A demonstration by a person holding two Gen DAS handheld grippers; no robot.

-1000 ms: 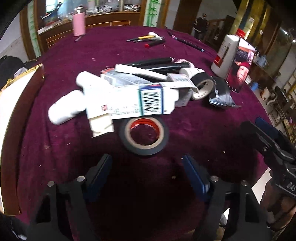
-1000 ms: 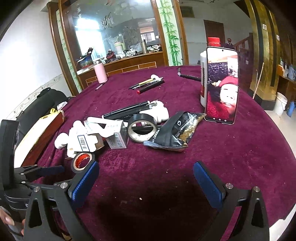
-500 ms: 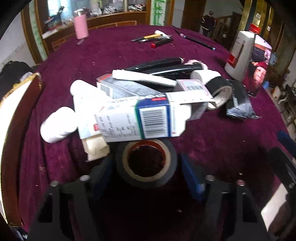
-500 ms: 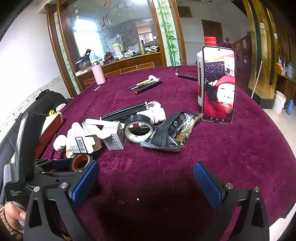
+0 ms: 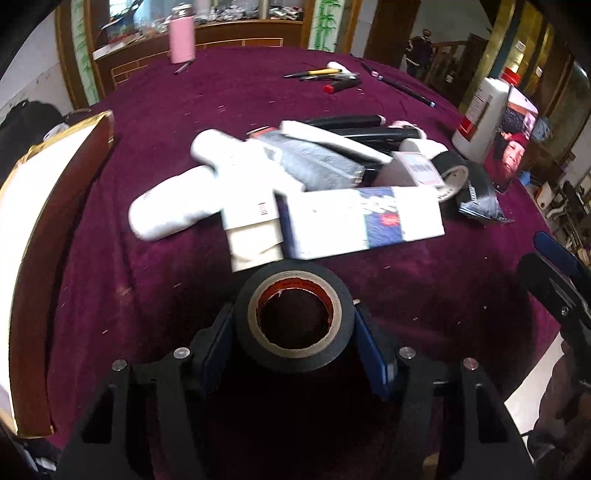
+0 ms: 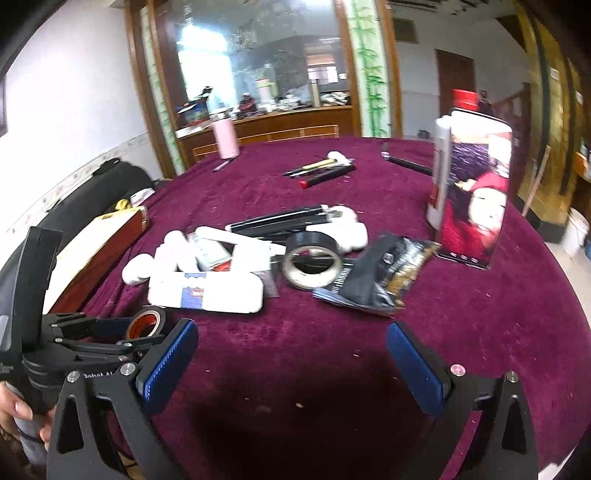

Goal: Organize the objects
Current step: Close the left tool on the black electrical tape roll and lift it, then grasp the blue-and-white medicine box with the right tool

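Observation:
A small black tape roll (image 5: 299, 360) with a red core is clamped between the blue pads of my left gripper (image 5: 294, 321), tilted up off the purple cloth. From the right wrist view, that left gripper (image 6: 122, 332) and its roll (image 6: 146, 321) sit at the lower left. My right gripper (image 6: 291, 332) is open over bare cloth with nothing between its fingers; it also shows at the right edge (image 5: 554, 266) of the left wrist view. Just beyond the roll lies a heap: a white box with a blue band (image 5: 362, 225), white bottles (image 5: 173, 210) and a larger black tape roll (image 6: 314, 258).
A black snack pouch (image 6: 384, 277) lies right of the heap. A phone (image 6: 476, 206) leans on a white red-capped bottle (image 6: 439, 166). A wooden box (image 5: 44, 221) lines the left edge. Pens (image 5: 325, 75) and a pink flask (image 5: 181, 33) stand far back.
My left gripper moved in over the small tape roll, closed on it and tipped it up. The white box rolled onto another face. The right gripper barely moved.

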